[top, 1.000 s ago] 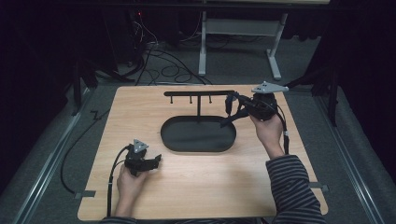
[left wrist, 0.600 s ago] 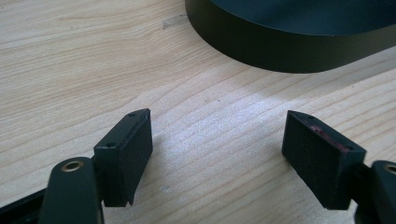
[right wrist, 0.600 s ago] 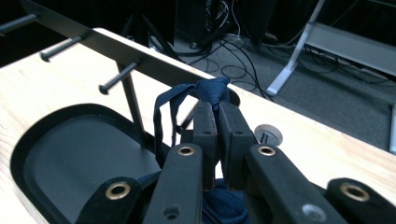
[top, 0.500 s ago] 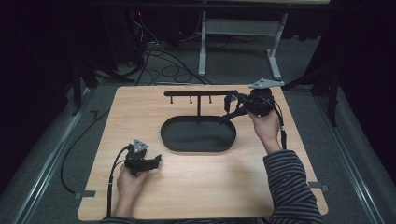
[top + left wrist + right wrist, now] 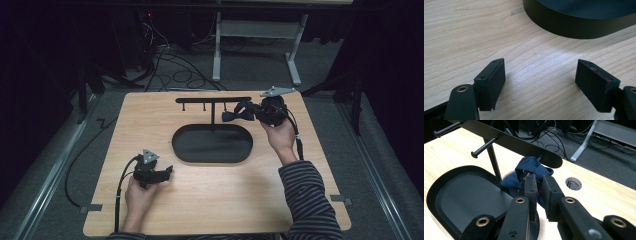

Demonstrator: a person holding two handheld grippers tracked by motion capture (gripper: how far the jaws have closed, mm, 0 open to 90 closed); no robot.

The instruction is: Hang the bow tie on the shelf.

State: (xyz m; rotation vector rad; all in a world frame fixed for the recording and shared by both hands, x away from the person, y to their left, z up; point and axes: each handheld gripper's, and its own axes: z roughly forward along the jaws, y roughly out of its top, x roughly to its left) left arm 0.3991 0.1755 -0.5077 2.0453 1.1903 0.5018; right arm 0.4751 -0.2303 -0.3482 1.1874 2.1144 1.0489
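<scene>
Left gripper (image 5: 161, 173) resting low on table (image 5: 210, 200), jaws wide apart, nothing between; tray (image 5: 584, 22) edge lying just ahead of it. I am idling this hand. Right gripper (image 5: 539, 185) pinching dark blue cloth (image 5: 529, 171), jaws nearly together on it. Cloth bunching at jaw tips, touching last peg under rack bar (image 5: 506, 140). I judge hanging step underway; next I am needing loop seated over peg, then jaws releasing.
</scene>
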